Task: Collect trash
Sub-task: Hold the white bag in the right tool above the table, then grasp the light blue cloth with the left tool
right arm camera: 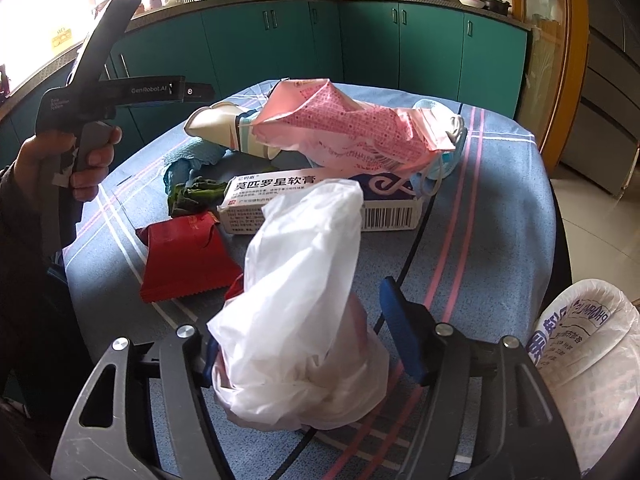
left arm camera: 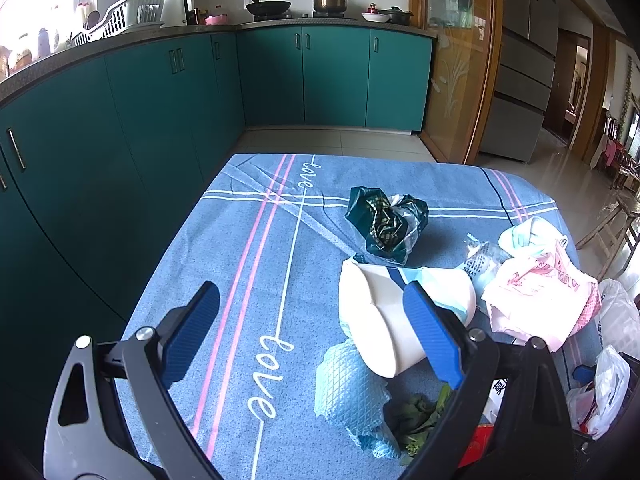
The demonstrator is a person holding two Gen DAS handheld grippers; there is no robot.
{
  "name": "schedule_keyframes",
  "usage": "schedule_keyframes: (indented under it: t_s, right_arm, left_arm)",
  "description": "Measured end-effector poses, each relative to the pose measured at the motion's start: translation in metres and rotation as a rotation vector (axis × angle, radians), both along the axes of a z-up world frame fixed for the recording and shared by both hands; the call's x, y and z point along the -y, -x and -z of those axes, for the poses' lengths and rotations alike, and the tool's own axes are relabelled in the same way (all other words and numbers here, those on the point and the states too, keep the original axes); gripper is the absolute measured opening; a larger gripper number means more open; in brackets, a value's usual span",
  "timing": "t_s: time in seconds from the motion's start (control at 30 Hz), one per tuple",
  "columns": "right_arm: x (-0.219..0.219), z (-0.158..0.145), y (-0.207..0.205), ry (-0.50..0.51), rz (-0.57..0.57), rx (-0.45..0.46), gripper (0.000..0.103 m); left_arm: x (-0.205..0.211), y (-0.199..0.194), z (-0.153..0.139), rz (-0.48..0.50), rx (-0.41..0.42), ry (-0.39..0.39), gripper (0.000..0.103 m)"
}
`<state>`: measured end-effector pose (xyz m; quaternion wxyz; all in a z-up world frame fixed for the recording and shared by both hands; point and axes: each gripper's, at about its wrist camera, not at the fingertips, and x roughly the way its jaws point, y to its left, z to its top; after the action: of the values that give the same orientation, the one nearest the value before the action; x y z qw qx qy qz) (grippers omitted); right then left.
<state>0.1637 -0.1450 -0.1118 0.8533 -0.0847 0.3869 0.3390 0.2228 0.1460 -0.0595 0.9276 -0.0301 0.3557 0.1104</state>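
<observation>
A crumpled white bag (right arm camera: 296, 300) is seen between the jaws of the right gripper (right arm camera: 296, 344), near the table's near edge. The jaws stand apart; the right pad is clear of the plastic, while the left pad is hidden behind it, so contact there cannot be judged.

The left gripper (left arm camera: 316, 320) is held with its jaws wide apart and nothing between them, above the blue cloth (left arm camera: 248, 248). Its right finger lies in front of a white cup (left arm camera: 376, 320) tipped on its side. In the right view that gripper's body is marked "GenRobot.AI", gripped by a hand (right arm camera: 76, 160).

Beyond the white bag a medicine box (right arm camera: 320, 204) with Chinese characters and a barcode is laid across the table's middle. A red packet (right arm camera: 184, 256) lies to its left, green leaves (right arm camera: 192, 196) behind that. A pink bag (right arm camera: 340, 128) is draped over the cup, with a face mask (right arm camera: 440, 148) at its right end. A dark green wrapper (left arm camera: 384, 220) sits toward the far edge. "Love" is written on the cloth twice. A printed white bag (right arm camera: 580, 360) hangs at the right edge.
</observation>
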Motion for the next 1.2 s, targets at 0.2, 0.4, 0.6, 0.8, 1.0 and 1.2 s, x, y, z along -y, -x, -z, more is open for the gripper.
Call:
schedule_keyframes:
  t_s: [0.2, 0.4, 0.6, 0.8, 1.0, 1.2]
  right_arm:
    - [-0.002, 0.002, -0.001, 0.006, 0.001, -0.003, 0.068]
    - [-0.004, 0.004, 0.001, 0.015, -0.004, -0.004, 0.069]
    - [-0.004, 0.005, 0.001, 0.014, -0.001, -0.005, 0.069]
    - [-0.004, 0.006, 0.001, 0.018, -0.004, -0.007, 0.069]
    - [-0.004, 0.008, 0.0, 0.018, 0.0, -0.013, 0.069]
    - [0.0, 0.005, 0.001, 0.008, 0.011, -0.002, 0.069]
  left_arm:
    - [-0.001, 0.001, 0.001, 0.001, -0.002, -0.002, 0.093]
    - [-0.001, 0.001, 0.002, 0.006, -0.005, -0.009, 0.093]
    - [0.0, 0.001, 0.002, 0.005, -0.007, -0.01, 0.094]
    - [-0.008, 0.004, -0.003, -0.003, 0.005, -0.006, 0.094]
    - [-0.031, 0.016, -0.008, -0.022, 0.023, 0.088, 0.096]
    - [-0.021, 0.021, 0.007, 0.102, -0.072, 0.167, 0.095]
